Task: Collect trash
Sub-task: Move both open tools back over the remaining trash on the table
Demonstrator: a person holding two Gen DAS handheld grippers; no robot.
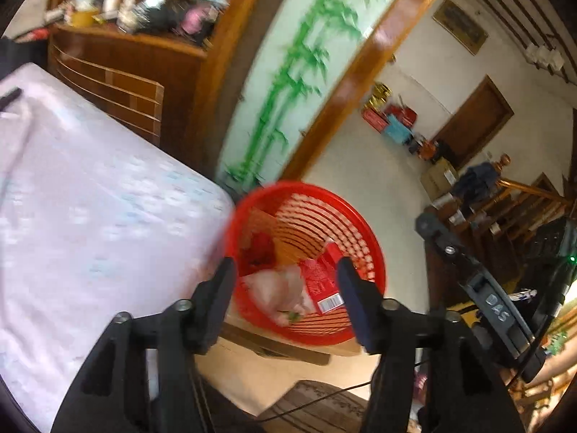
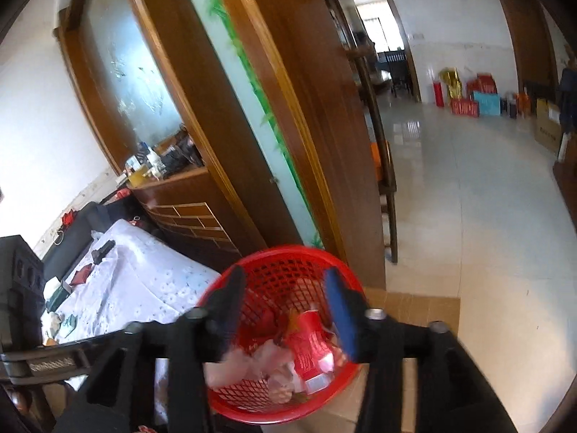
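A red plastic basket (image 1: 360,238) stands on a wooden stool beside the table; it also shows in the right wrist view (image 2: 274,267). Inside lie a red wrapper (image 1: 321,281), a crumpled pale plastic bag (image 1: 277,288) and other red scraps; the wrapper (image 2: 310,350) and the bag (image 2: 252,361) also show in the right wrist view. My left gripper (image 1: 286,270) is open and empty, hovering above the basket. My right gripper (image 2: 285,285) is open and empty, also above the basket. The right gripper's body shows at the right of the left wrist view (image 1: 479,288).
A table with a white flowered cloth (image 1: 90,198) is left of the basket; in the right wrist view (image 2: 144,281) small items lie on its far end. A wooden cabinet (image 1: 119,72), a bamboo-painted glass partition (image 1: 295,72) and a tiled floor (image 2: 487,216) lie beyond.
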